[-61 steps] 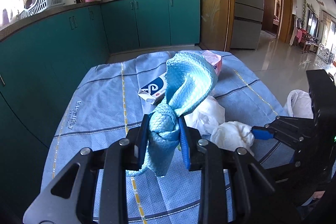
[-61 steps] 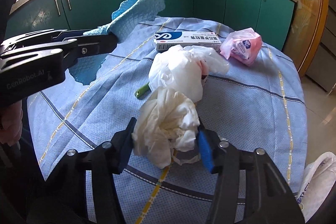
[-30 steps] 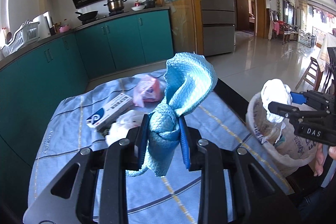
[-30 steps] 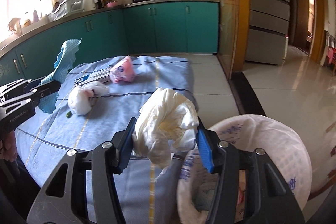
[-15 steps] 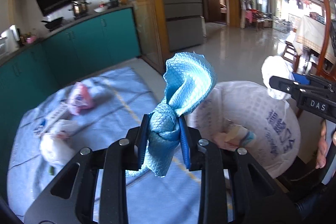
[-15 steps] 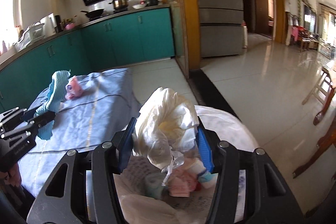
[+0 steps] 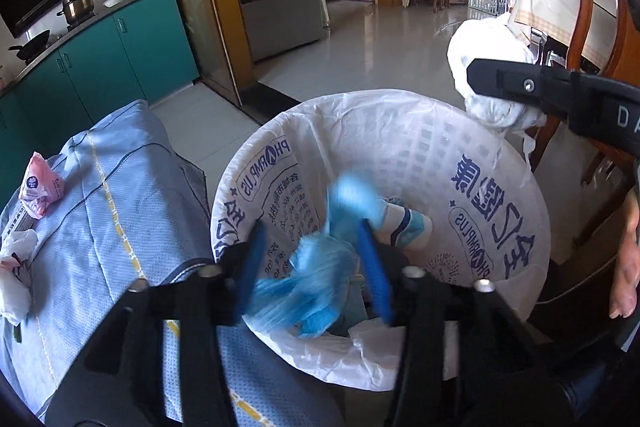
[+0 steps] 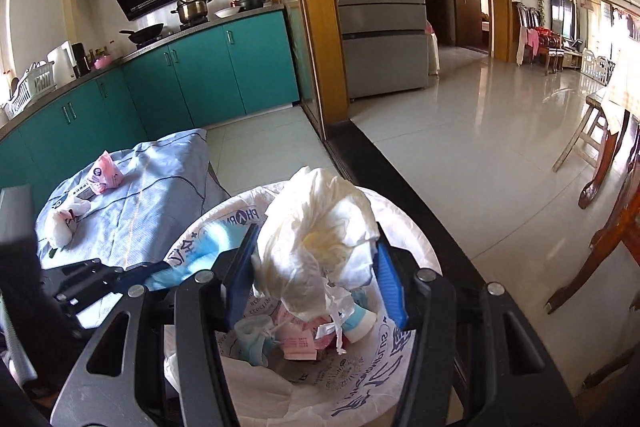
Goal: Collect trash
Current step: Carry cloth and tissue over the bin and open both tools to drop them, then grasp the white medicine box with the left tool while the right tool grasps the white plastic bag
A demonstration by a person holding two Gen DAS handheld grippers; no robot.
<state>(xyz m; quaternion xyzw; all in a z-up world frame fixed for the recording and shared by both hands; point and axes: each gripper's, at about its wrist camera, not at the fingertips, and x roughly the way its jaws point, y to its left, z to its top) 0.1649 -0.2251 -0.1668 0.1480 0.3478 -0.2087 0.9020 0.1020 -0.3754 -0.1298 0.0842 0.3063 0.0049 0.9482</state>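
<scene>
A trash bin lined with a white printed bag (image 7: 500,183) (image 8: 416,239) stands beside the table. My left gripper (image 7: 316,263) is open over the bin; the blue cloth (image 7: 320,263) is blurred, loose between its jaws and dropping into the bin. My right gripper (image 8: 316,275) is shut on a crumpled white tissue wad (image 8: 320,227), held over the bin; the wad also shows in the left wrist view (image 7: 488,67). Paper and wrapper scraps (image 8: 300,343) lie inside the bin.
The table with a blue cloth cover (image 7: 120,211) holds a pink packet (image 7: 40,187), a white crumpled bag (image 7: 16,267) and a box under the packet. Green cabinets (image 8: 224,71) stand behind. Wooden furniture (image 8: 604,155) stands at the right on the tiled floor.
Both grippers swung from the table to over the bin. My left gripper has opened and let go of the blue cloth, which is falling in. The right still holds the tissue wad.
</scene>
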